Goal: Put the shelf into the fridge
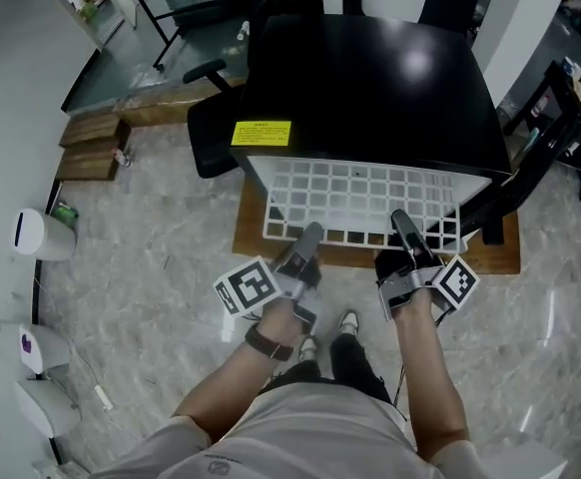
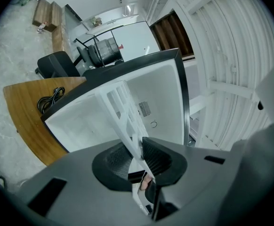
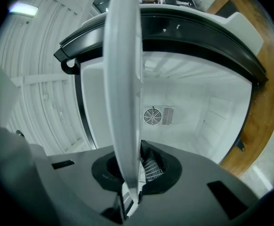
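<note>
A white grid shelf (image 1: 355, 203) lies flat, its back part inside the open black fridge (image 1: 370, 78) and its front edge sticking out. My left gripper (image 1: 308, 236) is shut on the front edge at the left, my right gripper (image 1: 400, 223) at the right. In the left gripper view the shelf (image 2: 123, 112) runs edge-on between the pads of my left gripper (image 2: 138, 152) toward the white fridge interior (image 2: 90, 124). In the right gripper view the shelf (image 3: 123, 79) stands edge-on in my right gripper (image 3: 136, 161), with the fan vent (image 3: 158, 115) behind.
The fridge stands on a wooden board (image 1: 251, 230). Its door (image 1: 518, 180) hangs open to the right. A black office chair (image 1: 216, 133) is left of the fridge, wooden planks (image 1: 93, 143) lie further left, and a white bin (image 1: 41, 236) stands by the wall.
</note>
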`<state>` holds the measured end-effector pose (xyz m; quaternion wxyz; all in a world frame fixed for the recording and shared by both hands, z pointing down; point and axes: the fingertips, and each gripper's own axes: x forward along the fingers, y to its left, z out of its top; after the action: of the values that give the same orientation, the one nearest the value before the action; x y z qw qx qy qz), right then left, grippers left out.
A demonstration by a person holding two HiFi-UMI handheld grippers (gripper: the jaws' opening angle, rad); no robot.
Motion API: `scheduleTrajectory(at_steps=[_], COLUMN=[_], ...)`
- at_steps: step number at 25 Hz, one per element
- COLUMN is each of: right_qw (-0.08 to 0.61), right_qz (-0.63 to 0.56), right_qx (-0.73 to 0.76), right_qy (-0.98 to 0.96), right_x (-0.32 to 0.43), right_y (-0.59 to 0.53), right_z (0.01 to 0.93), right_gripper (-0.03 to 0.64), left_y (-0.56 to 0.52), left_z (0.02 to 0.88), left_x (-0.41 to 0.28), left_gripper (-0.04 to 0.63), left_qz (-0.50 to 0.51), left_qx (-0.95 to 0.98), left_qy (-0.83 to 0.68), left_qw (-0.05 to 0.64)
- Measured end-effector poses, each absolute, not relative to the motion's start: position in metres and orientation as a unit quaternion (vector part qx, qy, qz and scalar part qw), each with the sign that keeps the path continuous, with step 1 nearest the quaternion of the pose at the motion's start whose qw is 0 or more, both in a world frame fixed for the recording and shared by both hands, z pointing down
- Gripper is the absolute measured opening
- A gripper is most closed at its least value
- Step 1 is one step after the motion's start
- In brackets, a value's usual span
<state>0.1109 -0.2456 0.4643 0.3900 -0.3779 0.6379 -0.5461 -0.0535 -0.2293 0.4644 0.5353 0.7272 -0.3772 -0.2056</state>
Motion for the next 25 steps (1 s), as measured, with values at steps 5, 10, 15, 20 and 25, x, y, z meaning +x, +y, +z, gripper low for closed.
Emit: scheduleTrajectory(at_steps=[5,10,15,20,25], right_qw=[0.390,0.392,0.393,0.394,0.396], right_qz=[-0.549,-0.543,-0.540,-0.535,-0.532], right_qx=[-0.376,-0.376,-0.377,-0.378,-0.381], right_qy=[0.637,0.641,0.642,0.644,0.644], right_x=[0.112,0.110,0.112,0.109,0.111], right_y=[-0.247,-0.257,-0.270,-0.278,-0.294], right_z=[0.468,0.465,0.465,0.465,0.463], right_gripper=[0.044,0.044,0.044,0.044,0.044], left_y=[-0.230,-0.240,-0.253,-0.261,-0.277], left_z=[0.467,0.465,0.464,0.465,0.462], left_x=[-0.053,-0.055,-0.054,-0.056,-0.055], left_gripper=[0.061,0.061,0.062,0.063,0.061], left_qz=[-0.213,-0.216,-0.220,-0.224,-0.230], left_qx=[0.721,0.719,0.720,0.724,0.726], left_qy=[-0.382,-0.383,-0.385,-0.385,-0.385], left_qw=[0.538,0.538,0.534,0.527,0.521])
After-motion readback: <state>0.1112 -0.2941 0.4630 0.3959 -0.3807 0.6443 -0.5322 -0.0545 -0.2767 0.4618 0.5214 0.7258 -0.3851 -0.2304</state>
